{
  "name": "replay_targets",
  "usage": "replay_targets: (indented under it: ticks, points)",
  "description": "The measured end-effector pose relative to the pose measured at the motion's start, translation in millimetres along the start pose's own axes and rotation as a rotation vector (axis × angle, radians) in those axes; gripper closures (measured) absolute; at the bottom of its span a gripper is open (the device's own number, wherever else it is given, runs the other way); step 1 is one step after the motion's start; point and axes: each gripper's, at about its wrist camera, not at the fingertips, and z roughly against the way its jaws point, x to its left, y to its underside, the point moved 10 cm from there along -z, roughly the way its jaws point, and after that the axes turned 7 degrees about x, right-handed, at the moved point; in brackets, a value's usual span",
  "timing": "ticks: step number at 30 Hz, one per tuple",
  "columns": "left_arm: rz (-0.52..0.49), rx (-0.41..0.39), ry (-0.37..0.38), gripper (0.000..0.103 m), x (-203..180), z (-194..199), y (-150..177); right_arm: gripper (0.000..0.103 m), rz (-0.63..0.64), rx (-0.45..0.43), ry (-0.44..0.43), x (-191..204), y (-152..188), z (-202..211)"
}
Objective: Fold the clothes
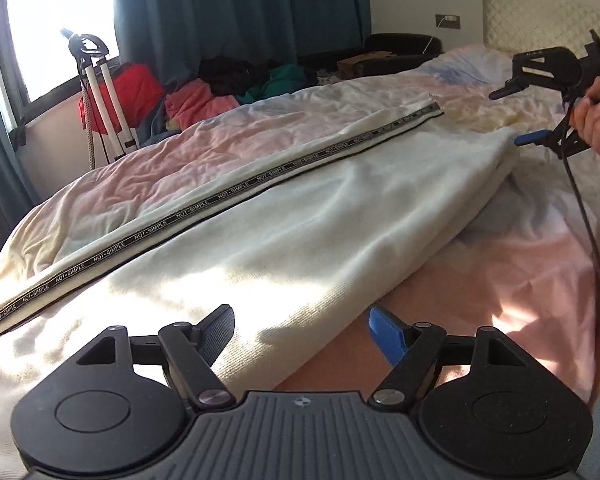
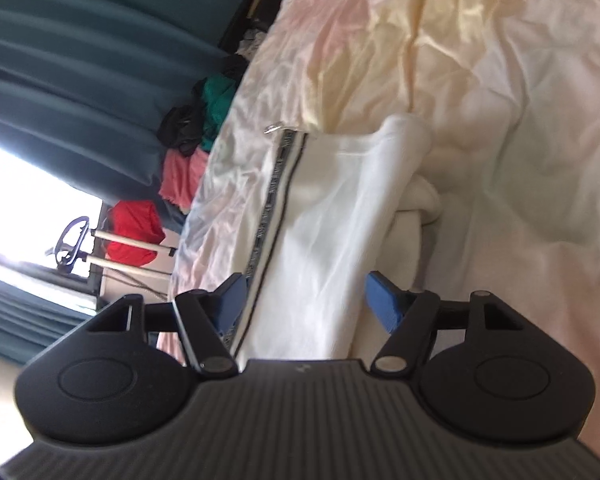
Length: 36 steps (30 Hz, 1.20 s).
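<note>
A white garment (image 1: 300,208) with a long black "NOT-SIMPLE" printed stripe lies flat along the bed; it also shows in the right wrist view (image 2: 332,208). My left gripper (image 1: 304,332) is open just above its near edge, holding nothing. My right gripper (image 2: 304,300) is open, rolled on its side, hovering over the garment's far end. In the left wrist view the right gripper (image 1: 508,116) sits at the garment's far right corner, jaws wide apart, held by a hand.
The bed (image 1: 500,280) has a rumpled pink and yellow cover. A pile of red, pink, green and black clothes (image 1: 220,88) lies past its far side by teal curtains (image 1: 240,8). A white-legged stand (image 1: 100,92) is by the window. A cable (image 1: 592,240) hangs from the right gripper.
</note>
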Motion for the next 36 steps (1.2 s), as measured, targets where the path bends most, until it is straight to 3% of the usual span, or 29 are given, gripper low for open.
replay_targets:
  ticks: [4,6,8,9,10,11,12,17,20,27,30,32,36]
  points:
    - [0.0,0.038,-0.025,0.036,4,-15,9,0.034,-0.052,0.028,0.051,-15,1,-14]
    - [0.021,0.021,-0.025,0.044,9,-15,6,0.04,-0.058,0.041,0.063,-20,-1,-25]
    - [0.065,0.001,0.003,0.054,15,-12,1,0.053,-0.044,0.038,0.074,-21,-6,-34]
    - [0.081,-0.008,0.02,0.066,18,-10,-2,0.057,-0.029,0.033,0.081,-21,-9,-37]
    - [0.093,-0.019,0.035,0.077,20,-8,-5,0.069,-0.014,0.027,0.088,-20,-11,-41]
    - [0.099,-0.033,0.043,0.082,21,-5,-7,0.083,0.007,0.013,0.102,-19,-12,-41]
    - [0.103,-0.048,0.048,0.088,22,-1,-10,0.086,0.028,-0.001,0.116,-17,-14,-41]
    - [0.103,-0.086,0.074,0.094,25,16,-13,0.09,0.117,-0.077,0.145,-1,-13,-24]
    - [0.105,-0.079,0.104,0.094,24,25,-8,0.09,0.109,-0.102,0.156,-2,-9,-9]
    - [0.107,-0.014,0.107,0.093,20,16,2,0.085,-0.051,-0.035,0.151,-31,-3,-9]
    - [0.118,0.01,0.103,0.089,22,9,7,0.065,-0.109,-0.002,0.143,-38,3,-11]
    - [0.121,0.017,0.099,0.087,23,8,8,0.04,-0.115,0.025,0.138,-37,10,-15]
    - [0.147,0.028,0.103,0.085,25,5,10,0.037,-0.126,0.08,0.127,-35,23,-22]
